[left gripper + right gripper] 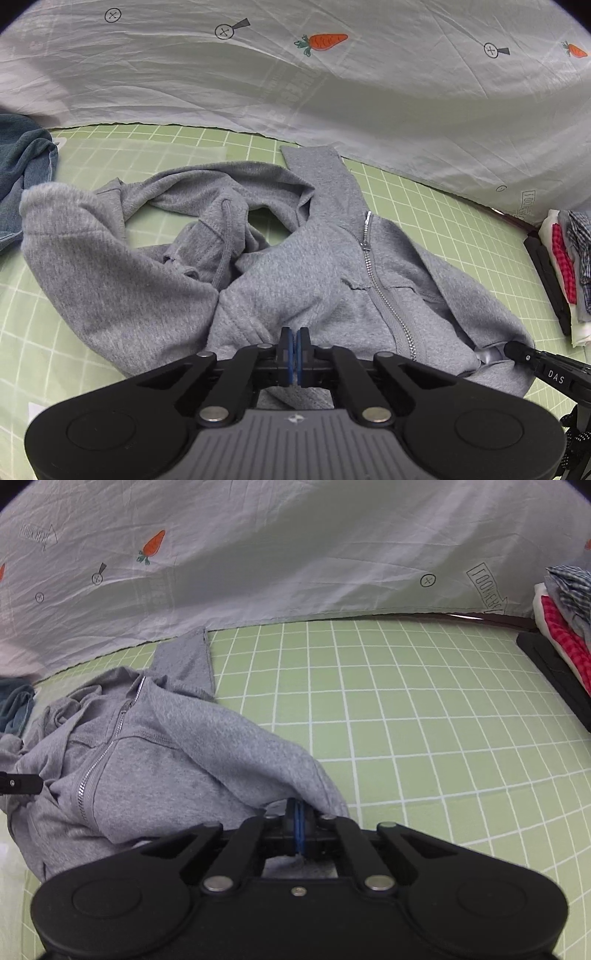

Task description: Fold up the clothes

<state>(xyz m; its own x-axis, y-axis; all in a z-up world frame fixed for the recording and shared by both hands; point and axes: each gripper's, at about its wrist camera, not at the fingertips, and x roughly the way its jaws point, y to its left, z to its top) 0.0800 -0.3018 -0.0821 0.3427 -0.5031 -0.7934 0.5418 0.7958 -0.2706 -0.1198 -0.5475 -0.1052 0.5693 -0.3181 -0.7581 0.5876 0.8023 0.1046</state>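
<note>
Hoodie [295, 266]: grey, zip-front, rumpled on the green grid mat [424, 720]; fills the middle of the left wrist view, the left half of the right wrist view.
Hoodie's long axis: along the zipper [384, 295], from lower centre-right of the left wrist frame up to the hood at upper centre; hem near, hood far.
Sleeves: one thrown over in a thick roll at centre left of the left wrist frame; the other lies out toward the white printed sheet [369, 96] at the back.
Left gripper [294, 338]: blue pads pressed together at lower centre, grey fabric bunched at and under them; clenched on the hem edge, by the look of it.
Right gripper [299, 812]: pads closed at lower centre with a fold of grey fabric drawn in between, grasping the hoodie's right-hand hem corner; its tip shows at lower right of the left wrist frame.
Deciding relation: both grippers at the near hem, garment stretching away ahead of both; left one nearer the zipper line, right one at the outer edge.
Stage: unfolded and uneven; fits spreading flat for a fold.
Other cloth: blue garment [22, 166] at far left; folded stack [569, 266] at far right.
</note>
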